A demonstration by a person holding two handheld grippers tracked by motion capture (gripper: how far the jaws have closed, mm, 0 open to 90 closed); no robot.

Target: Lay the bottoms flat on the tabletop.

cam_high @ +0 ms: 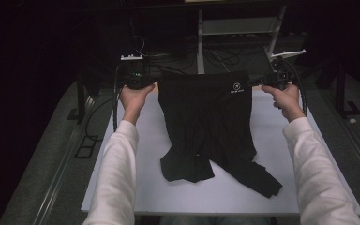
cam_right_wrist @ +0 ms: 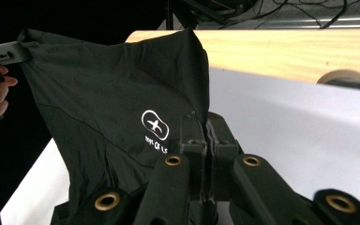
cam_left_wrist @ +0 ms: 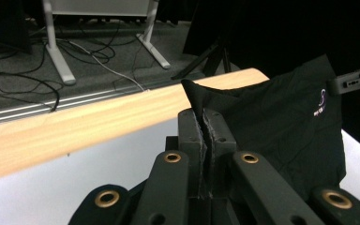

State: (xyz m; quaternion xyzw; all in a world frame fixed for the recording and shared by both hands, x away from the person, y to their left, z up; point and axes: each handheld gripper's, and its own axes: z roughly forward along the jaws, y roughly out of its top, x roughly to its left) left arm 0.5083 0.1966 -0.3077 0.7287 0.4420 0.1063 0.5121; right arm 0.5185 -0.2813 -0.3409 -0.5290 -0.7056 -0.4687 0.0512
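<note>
The black stretch-fabric shorts with a small white logo [cam_high: 208, 117] hang in the middle of the frame, waistband corners pinched by the left gripper [cam_high: 151, 85] and right gripper [cam_high: 257, 82], legs trailing on the white worktop [cam_high: 272, 140] lower down. Each grip looks thin; one corner could slip and the shorts swing sideways.

The black garment [cam_high: 206, 122] is soft matt cloth with a small printed white logo [cam_right_wrist: 155, 124]. The table [cam_high: 272, 140] has a smooth matt white top and a light wood-grain edge [cam_left_wrist: 75, 131]. The gripper jaws are matt black plastic with brass-coloured metal rivets [cam_left_wrist: 172, 157].
</note>
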